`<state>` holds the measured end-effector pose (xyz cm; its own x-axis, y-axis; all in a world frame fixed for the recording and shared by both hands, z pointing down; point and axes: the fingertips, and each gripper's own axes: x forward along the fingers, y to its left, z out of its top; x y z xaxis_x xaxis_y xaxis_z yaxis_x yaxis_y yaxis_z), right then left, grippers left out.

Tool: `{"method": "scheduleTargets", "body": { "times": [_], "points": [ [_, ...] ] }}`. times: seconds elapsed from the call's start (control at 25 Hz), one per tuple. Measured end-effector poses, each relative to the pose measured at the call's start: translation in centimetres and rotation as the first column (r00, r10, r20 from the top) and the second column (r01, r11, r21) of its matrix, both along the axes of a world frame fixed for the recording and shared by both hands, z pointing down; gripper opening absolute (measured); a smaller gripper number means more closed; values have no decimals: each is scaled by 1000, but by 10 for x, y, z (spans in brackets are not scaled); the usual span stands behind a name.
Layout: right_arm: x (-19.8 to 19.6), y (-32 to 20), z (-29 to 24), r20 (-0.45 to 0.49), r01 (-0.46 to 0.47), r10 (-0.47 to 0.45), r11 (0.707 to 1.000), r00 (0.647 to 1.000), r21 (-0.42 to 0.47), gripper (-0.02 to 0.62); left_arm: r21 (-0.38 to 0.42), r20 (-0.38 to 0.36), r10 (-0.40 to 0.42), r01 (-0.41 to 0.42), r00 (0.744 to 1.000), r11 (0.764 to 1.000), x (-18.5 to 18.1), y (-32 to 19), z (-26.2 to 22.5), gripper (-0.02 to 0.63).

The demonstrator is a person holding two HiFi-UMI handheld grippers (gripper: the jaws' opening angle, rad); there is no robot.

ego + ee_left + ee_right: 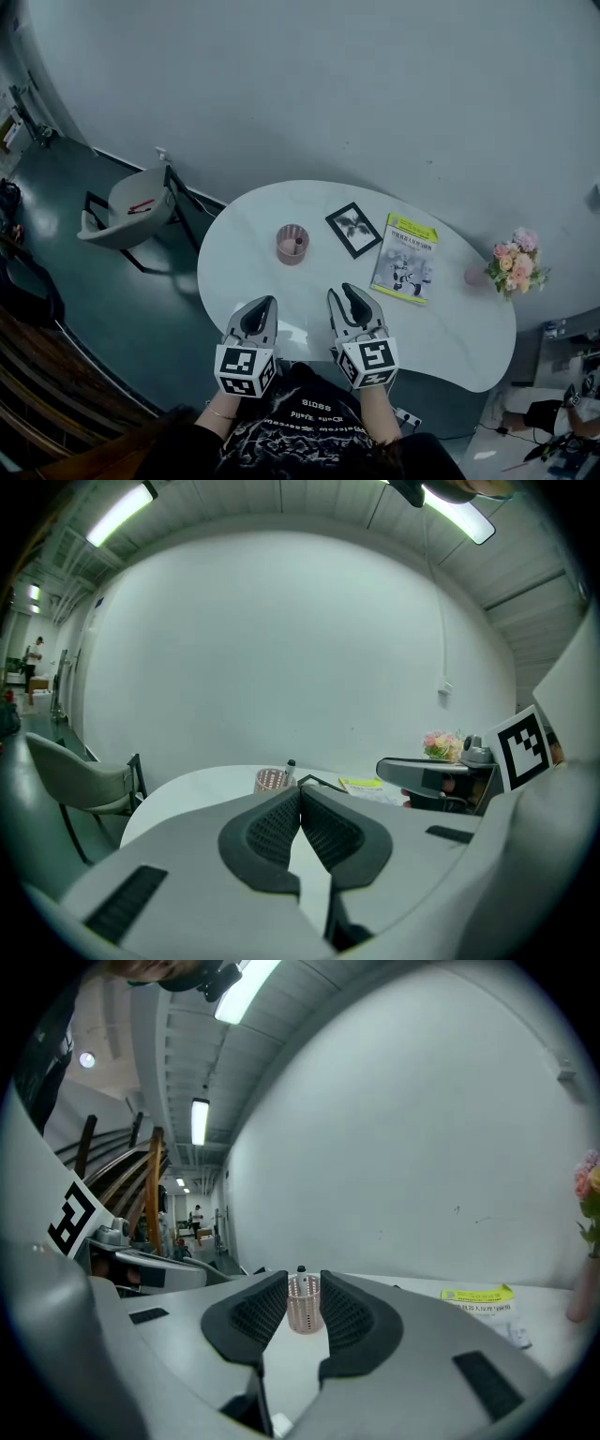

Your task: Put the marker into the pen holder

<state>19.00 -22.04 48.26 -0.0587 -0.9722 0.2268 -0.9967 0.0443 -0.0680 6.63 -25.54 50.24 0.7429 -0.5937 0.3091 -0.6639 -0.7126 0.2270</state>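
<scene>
Since the marker point(298, 242) stands inside the pen holder point(286, 251), you can see only its dark top end. The rest of its body is hidden behind the pink wall. Its long axis runs roughly upright, tip end poking above the rim.

The holder sits ahead of both your grippers, well apart from them. From the right gripper view it shows through the gap between the jaws.

Your right gripper point(339, 291) has its jaws a narrow way apart and holds nothing. Your left gripper point(270, 300), just beside it, has its jaw tips meeting on nothing.

Ahead and to the right of the right gripper lie a picture frame point(353, 229) and a booklet point(405, 258). Flowers point(514, 262) stand farther right, their vase hard to make out.
</scene>
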Motion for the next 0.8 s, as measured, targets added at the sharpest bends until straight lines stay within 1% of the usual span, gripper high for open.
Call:
{"method": "scheduleTargets", "body": {
  "times": [0.08, 0.16, 0.64, 0.8],
  "points": [
    [0, 2, 1, -7, -8, 8, 1000, 1000, -2, 90, -1, 0, 6, -6, 1000, 1000, 1, 2, 1, 21],
    [-1, 3, 1, -13, -10, 10, 1000, 1000, -1, 63, 0, -1, 8, -8, 1000, 1000, 1, 4, 1, 21],
    [-11, 10, 4, -20, -4, 3, 1000, 1000, -10, 33, 8, -2, 4, -4, 1000, 1000, -5, 11, 1, 21],
    [-8, 12, 2, -31, -12, 12, 1000, 999, 2, 28, 12, -3, 12, -12, 1000, 1000, -2, 16, 1, 21]
  ]
}}
